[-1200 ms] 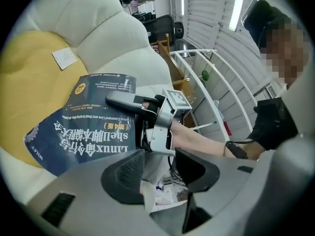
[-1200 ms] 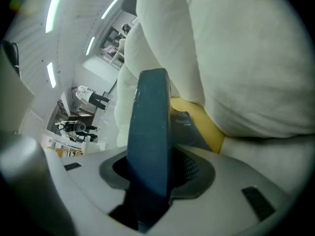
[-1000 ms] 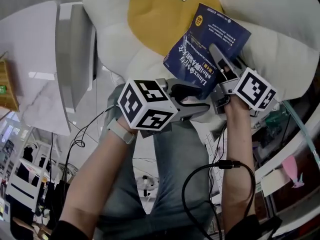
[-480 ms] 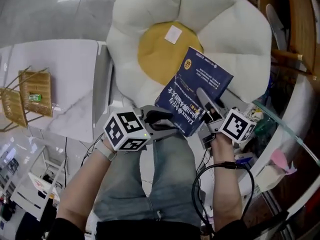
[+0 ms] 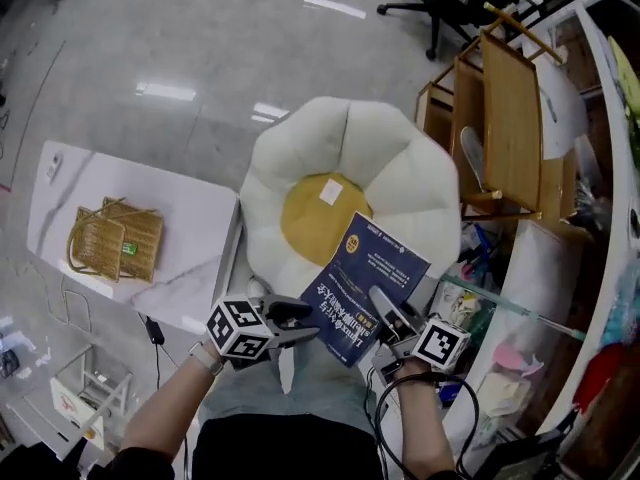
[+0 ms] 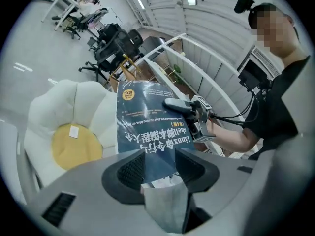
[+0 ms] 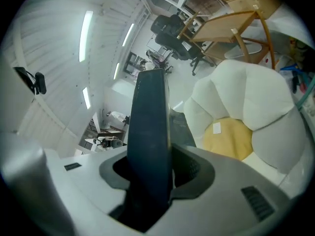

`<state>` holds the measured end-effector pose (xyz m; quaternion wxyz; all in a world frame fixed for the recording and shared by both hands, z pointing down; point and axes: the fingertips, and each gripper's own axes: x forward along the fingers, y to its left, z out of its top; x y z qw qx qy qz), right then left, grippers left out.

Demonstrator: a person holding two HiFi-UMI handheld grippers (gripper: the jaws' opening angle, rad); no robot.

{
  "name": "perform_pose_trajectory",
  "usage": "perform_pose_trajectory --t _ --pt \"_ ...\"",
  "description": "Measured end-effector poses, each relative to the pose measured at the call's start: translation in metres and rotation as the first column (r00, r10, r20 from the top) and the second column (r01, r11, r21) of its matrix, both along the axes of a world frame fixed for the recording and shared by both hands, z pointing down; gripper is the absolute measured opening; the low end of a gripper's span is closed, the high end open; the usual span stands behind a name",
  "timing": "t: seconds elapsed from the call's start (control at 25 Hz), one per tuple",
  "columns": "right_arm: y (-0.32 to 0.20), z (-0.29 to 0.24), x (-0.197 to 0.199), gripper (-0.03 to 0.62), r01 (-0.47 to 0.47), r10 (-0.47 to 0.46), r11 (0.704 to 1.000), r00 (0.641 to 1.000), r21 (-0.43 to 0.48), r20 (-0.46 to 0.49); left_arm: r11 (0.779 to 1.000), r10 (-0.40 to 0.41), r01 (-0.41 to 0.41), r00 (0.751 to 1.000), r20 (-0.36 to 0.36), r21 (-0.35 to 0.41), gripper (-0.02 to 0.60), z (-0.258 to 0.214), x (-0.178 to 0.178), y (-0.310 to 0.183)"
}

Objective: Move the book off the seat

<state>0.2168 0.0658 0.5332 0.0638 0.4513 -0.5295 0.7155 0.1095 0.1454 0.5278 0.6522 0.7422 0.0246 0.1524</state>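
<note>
Left gripper (image 5: 290, 324) clamped on near left corner of book (image 5: 368, 268). Right gripper (image 5: 388, 313) clamped on near right edge, cover seen edge-on between pads. Book apparently lifted, over near edge of seat (image 5: 400, 168), long axis running from jaws toward yellow centre. Both hands equally near; probable next move: carrying sideways, clear of seat. Farther left, mid table (image 5: 190, 258): wicker baskets (image 5: 100, 243), small green item in one.
</note>
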Motion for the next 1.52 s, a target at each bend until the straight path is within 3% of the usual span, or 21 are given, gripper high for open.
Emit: perform_pose_trajectory --t 0.24,0.48,0.72,0.92,1.12,1.52 --pt "-0.005 -0.071 -0.021 0.183 -0.035 0.035 0.999 0.999 0.023 0.033 0.998 -0.054 0.055 0.998 -0.031 0.011 0.193 -0.067 -0.018 -0.005" --pt "-0.025 -0.113 -0.028 0.183 -0.086 0.079 0.992 0.994 0.096 0.072 0.988 -0.129 0.130 0.992 -0.012 0.079 0.190 -0.090 -0.036 -0.030" --pt "-0.048 -0.138 -0.016 0.183 -0.056 0.033 0.981 0.991 0.183 0.129 0.963 -0.226 0.222 0.974 0.013 0.154 0.189 -0.110 -0.035 -0.048" --pt "-0.078 -0.184 -0.066 0.183 -0.006 -0.039 0.982 0.972 0.189 0.233 0.927 -0.355 0.341 0.932 0.074 0.155 0.170 -0.153 -0.073 -0.061" --pt "-0.094 -0.225 -0.124 0.183 0.073 -0.127 0.980 0.947 0.187 0.295 0.900 -0.426 0.404 0.893 0.141 0.163 0.169 -0.195 -0.118 -0.063" --pt "-0.079 -0.225 -0.154 0.183 0.238 -0.295 0.953 0.869 0.186 0.397 0.796 -0.604 0.549 0.750 0.268 0.256 0.166 -0.211 -0.130 -0.032"
